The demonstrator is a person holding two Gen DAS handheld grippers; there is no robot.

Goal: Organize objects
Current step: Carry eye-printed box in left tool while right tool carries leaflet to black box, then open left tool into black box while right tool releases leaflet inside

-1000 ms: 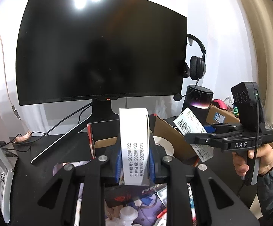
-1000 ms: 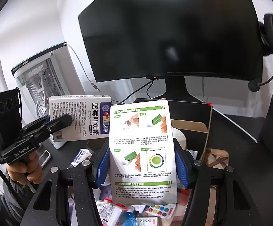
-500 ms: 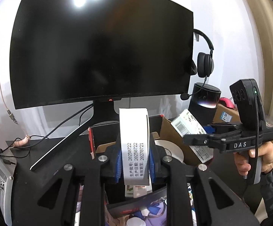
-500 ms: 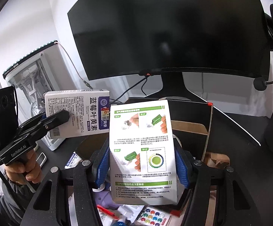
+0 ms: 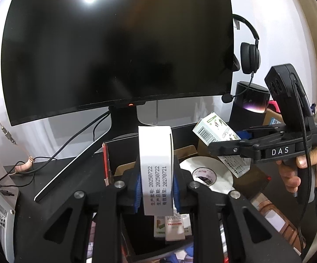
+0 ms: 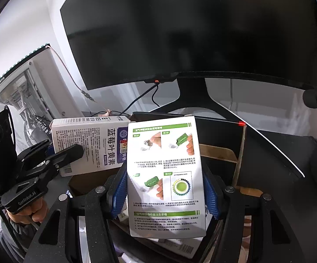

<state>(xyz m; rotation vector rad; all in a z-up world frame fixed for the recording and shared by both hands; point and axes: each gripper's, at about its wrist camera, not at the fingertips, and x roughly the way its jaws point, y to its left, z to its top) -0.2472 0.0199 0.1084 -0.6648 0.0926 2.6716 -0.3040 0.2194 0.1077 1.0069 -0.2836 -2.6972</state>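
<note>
left gripper (image 5: 156, 188): pinching the blueberry box (image 5: 156, 164) edge-on, dates 20250722 readable
right gripper (image 6: 165, 195): clamping the green instruction box (image 6: 165, 175); "DAS" marking seen only from the left wrist view

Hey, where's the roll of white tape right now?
In the left wrist view the roll of white tape lies flat in the open cardboard box, lower right of centre, just right of the left gripper and in front of the monitor.

The monitor (image 5: 119, 52) is black with a tiny orange light. The thin box (image 5: 156, 166) in the middle is white with dark numbers. The leaflet box (image 6: 166, 175) is white with green pictures. The other box (image 6: 88, 142) shows purple and black letters.
</note>
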